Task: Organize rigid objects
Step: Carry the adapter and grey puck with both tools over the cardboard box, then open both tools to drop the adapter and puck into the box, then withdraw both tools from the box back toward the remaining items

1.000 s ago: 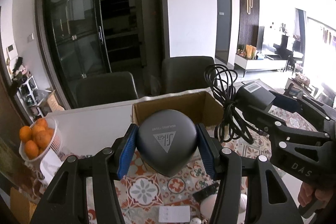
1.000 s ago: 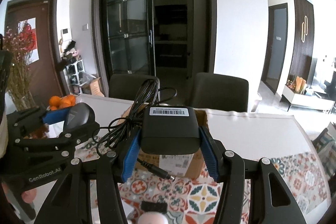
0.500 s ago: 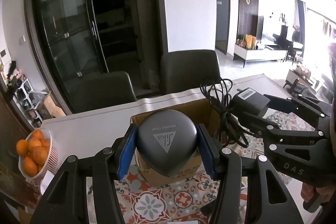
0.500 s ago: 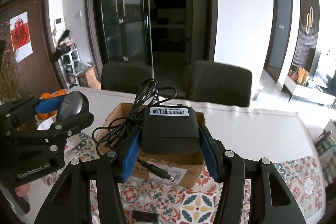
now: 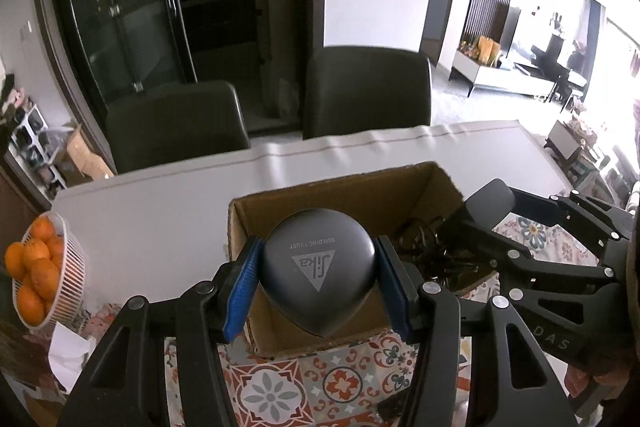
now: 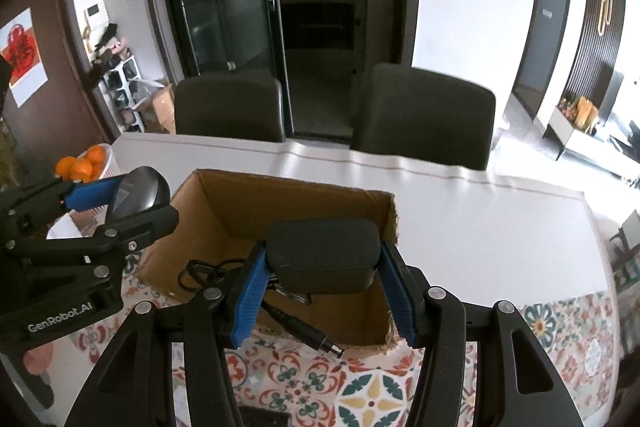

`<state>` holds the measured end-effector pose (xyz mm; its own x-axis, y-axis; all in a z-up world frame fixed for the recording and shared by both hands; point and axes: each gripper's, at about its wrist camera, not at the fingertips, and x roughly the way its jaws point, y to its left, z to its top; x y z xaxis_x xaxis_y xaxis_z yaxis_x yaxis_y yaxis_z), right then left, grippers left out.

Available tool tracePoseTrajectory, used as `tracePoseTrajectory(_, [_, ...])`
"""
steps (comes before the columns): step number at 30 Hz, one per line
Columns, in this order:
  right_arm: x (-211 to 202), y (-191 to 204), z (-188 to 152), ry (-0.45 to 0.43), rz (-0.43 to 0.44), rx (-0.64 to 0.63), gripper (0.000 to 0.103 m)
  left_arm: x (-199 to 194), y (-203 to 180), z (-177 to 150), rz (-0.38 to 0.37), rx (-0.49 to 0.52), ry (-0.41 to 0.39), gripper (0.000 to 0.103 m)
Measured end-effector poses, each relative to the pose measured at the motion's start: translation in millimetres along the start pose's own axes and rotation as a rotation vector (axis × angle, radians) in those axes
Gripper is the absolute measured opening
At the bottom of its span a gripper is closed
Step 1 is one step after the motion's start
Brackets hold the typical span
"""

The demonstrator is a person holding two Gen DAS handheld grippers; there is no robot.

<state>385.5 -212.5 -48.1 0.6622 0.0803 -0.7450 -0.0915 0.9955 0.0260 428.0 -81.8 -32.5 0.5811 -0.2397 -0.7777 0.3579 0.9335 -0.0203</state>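
Observation:
My left gripper (image 5: 318,283) is shut on a dark grey rounded case (image 5: 318,269) with a triangle logo, held over the near left part of the open cardboard box (image 5: 280,199). My right gripper (image 6: 324,283) is shut on a black power adapter (image 6: 324,253), low over the box (image 6: 224,203). Its coiled black cable (image 6: 208,273) hangs into the box and its plug (image 6: 320,341) sticks out over the near wall. Each gripper shows in the other's view: the right one (image 5: 480,227) and the left one (image 6: 132,199).
The box stands on a white table (image 6: 480,227) beside a patterned mat (image 6: 360,387). A white basket of oranges (image 5: 36,267) is at the left edge. Two dark chairs (image 5: 368,87) stand behind the table. A small black object (image 6: 264,417) lies on the mat.
Both grippers moved forward and tilted down over the box. The adapter sank towards the box and its cable now lies inside. The case hangs over the box's near left part.

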Motion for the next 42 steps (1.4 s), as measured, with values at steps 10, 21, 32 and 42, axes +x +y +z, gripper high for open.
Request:
tracePoseTrajectory(10, [24,-10,2,0.068,0.039,0.041,0.055,21,3,2,-0.006,-0.034,0.076,0.06])
tracePoseTrajectory(21, [7,-11,-3,0.05,-0.059,0.07,0.067,-11,4,-9,0.169,-0.051,-0.021,0.094])
tracePoseTrajectory(32, [-45,-5,-25,-0.032,-0.098,0.082,0.077,-62,-6,-39,0.262,-0.073,-0.121,0.103])
tracePoseTrajectory(42, [-103,5,-56,-0.129,-0.143,0.056,0.082,-106,-21,-73,0.257,-0.109,-0.179,0.103])
